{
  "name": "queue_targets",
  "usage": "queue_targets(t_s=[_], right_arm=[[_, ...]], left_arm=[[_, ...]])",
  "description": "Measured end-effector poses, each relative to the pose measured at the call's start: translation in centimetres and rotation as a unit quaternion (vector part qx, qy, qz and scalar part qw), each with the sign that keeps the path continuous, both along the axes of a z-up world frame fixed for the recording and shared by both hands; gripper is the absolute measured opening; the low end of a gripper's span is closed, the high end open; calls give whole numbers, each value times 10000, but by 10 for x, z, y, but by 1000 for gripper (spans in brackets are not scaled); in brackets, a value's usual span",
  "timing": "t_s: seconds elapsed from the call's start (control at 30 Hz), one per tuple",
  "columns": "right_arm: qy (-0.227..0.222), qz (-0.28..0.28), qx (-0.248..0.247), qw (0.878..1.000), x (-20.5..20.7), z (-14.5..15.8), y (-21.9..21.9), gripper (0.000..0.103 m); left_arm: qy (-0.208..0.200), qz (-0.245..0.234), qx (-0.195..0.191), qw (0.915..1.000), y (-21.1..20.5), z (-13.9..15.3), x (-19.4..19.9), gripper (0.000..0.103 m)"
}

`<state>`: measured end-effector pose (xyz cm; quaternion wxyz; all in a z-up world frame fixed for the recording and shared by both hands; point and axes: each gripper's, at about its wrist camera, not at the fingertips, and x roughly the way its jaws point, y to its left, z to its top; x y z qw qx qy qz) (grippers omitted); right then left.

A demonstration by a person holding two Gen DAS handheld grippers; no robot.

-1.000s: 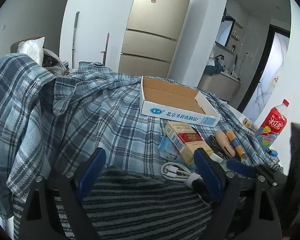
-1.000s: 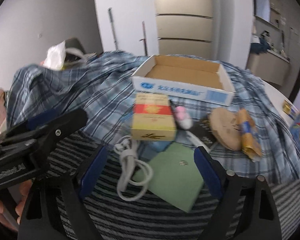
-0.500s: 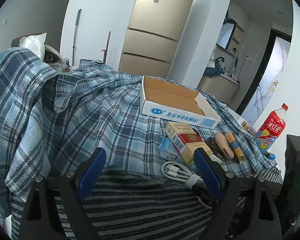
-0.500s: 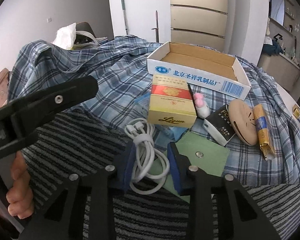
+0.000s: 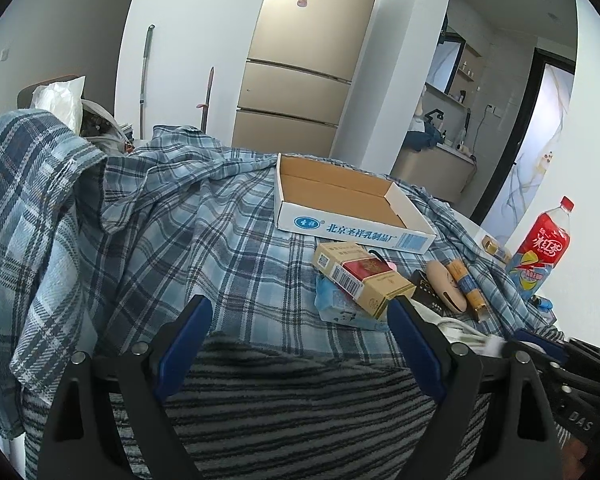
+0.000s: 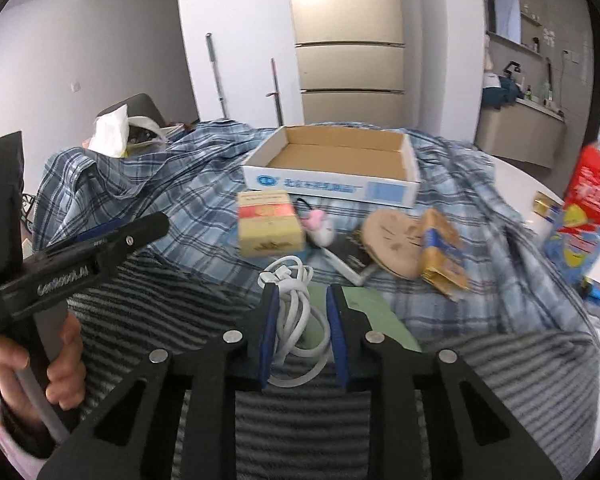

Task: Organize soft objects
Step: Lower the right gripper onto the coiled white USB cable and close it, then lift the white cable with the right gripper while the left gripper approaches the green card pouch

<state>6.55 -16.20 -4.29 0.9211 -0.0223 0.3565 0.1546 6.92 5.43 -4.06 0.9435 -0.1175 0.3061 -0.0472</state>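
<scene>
A blue plaid shirt [image 5: 172, 232] is spread over the table, with a grey striped cloth [image 5: 284, 408] at the near edge. My left gripper [image 5: 296, 320] is open and empty above the striped cloth. My right gripper [image 6: 302, 308] is shut on a coiled white cable [image 6: 296, 312], which lies partly on a green pouch [image 6: 376, 316]. In the right wrist view the left gripper [image 6: 100, 240] shows at the left, held by a hand. The striped cloth [image 6: 172, 308] and shirt [image 6: 148, 184] also show there.
An empty white cardboard tray [image 6: 332, 168] sits mid-table. In front lie a cigarette carton [image 6: 268, 224], a small pink toy [image 6: 320, 224], a round tan object [image 6: 392, 240] and a yellow packet [image 6: 440, 252]. A red drink bottle [image 5: 540, 248] stands at the right.
My right gripper has gone from wide open to closed around the white cable. The left gripper has stayed open and shifted slightly.
</scene>
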Motion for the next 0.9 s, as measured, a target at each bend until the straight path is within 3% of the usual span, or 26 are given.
queue_targets(t_s=[0.27,0.3,0.33,0.4,0.53,0.63,0.9], right_arm=[[246,49,-193,9995,-12,-15,-10,29],[272,82,-266,9992,-10,-17,-8,37],[288,115,-320,9990,-9,-18,-6,53],[238,221,-337,9989,-7,-17,-3,64],[188,453,-656,9966,-2,-16,11,62],[356,520,-902,9939,4,-24,19,46],[509,868,-1228,9873,2,-38,37,34]], left_arm=[[-58,-128,102,9998,-7,1,-1,91],[-69,-156,114,9998,-8,1,-2,91],[-95,-207,133,9997,-10,2,-3,91],[-169,-266,199,9993,-13,4,-5,91],[-300,-384,347,9982,-21,7,-9,91],[-322,-436,386,9978,-24,8,-10,91],[-308,-441,379,9978,-23,7,-9,91]])
